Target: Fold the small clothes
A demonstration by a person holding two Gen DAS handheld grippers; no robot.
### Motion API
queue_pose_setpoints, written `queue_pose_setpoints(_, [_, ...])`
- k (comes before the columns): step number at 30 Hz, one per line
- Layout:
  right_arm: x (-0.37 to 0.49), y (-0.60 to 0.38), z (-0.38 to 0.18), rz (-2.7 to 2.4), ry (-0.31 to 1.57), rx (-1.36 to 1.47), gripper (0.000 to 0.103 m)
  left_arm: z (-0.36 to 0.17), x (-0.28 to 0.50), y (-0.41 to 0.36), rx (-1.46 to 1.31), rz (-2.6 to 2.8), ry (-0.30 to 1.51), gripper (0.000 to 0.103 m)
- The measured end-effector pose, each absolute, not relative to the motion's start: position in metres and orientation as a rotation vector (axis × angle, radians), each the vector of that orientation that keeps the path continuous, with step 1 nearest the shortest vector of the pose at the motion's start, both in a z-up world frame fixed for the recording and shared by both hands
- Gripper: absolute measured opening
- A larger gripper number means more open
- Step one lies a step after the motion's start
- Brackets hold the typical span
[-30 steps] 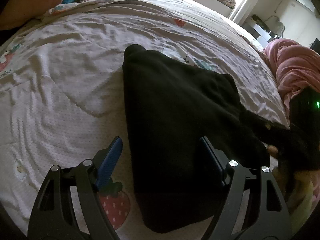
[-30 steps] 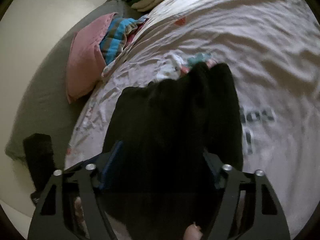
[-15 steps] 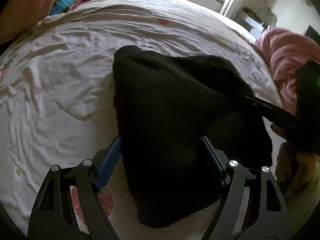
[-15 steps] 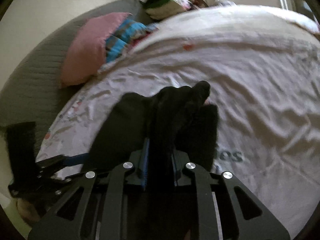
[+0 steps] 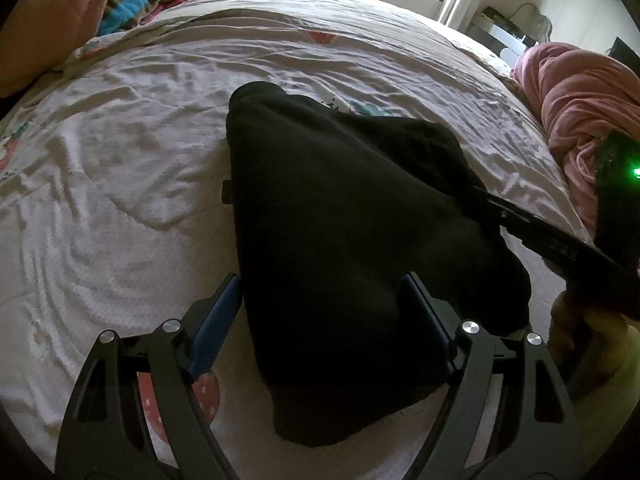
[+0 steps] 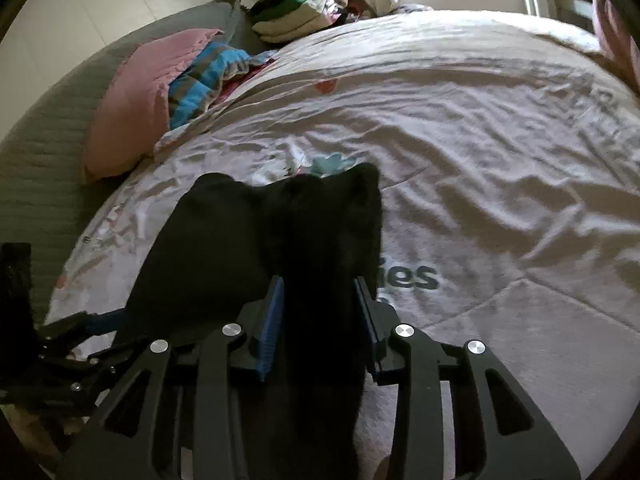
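A small black garment point(image 5: 340, 232) lies on the white quilt point(image 5: 120, 184), wide near me and narrowing to a far corner. My left gripper point(image 5: 320, 304) is open, its fingers spread to either side of the near part of the cloth. In the right wrist view the garment point(image 6: 224, 240) runs between the fingers of my right gripper point(image 6: 320, 304), which stand a little apart with a bunched fold between them. That gripper also shows in the left wrist view point(image 5: 480, 198), reaching in from the right over the cloth's right edge. The left gripper appears in the right wrist view point(image 6: 80, 328) at the lower left.
A pink pillow point(image 6: 132, 100) and a blue striped cloth point(image 6: 200, 80) lie at the bed's head, with a stack of clothes point(image 6: 296, 12) behind. A pink bundle point(image 5: 580, 96) lies at the right edge. The quilt has strawberry prints point(image 5: 200, 392) and dark lettering point(image 6: 408, 276).
My right gripper shut on a bunched fold of the garment, lifted it, and its fingers now stand slightly wider apart. The left gripper stayed open; the cloth's right side was drawn up.
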State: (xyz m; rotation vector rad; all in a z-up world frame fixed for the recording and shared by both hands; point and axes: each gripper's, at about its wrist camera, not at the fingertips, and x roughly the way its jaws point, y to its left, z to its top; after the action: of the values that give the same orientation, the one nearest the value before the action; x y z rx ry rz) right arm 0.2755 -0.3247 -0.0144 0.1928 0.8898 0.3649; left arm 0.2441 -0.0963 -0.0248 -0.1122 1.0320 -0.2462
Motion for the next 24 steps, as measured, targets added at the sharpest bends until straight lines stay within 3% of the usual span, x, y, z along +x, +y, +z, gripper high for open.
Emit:
queue_pose_setpoints(4, [0.269,-0.330,-0.009,0.328,0.877,0.195,0.040,-0.023,0.242,-0.096,-0.115,-0.248,1.030,0.073])
queue_pose_setpoints(10, [0.249,-0.336,0.007,0.281,0.818,0.171,0.056,-0.018,0.234,-0.093,-0.128,-0.266,1.014,0.074])
queue_pose_setpoints(18, [0.195,-0.337,0.043,0.255,0.682,0.132,0.093,0.000,0.211,-0.088,-0.113,-0.280,0.960,0.084])
queue_pose_setpoints(20, [0.175,-0.335,0.050,0.251,0.642,0.125,0.095,0.005,0.203,-0.085,-0.101,-0.278,0.939,0.093])
queue_pose_setpoints(24, [0.148,-0.329,0.059,0.241,0.606,0.088,0.098,0.017,0.182,-0.076,-0.102,-0.276,0.899,0.093])
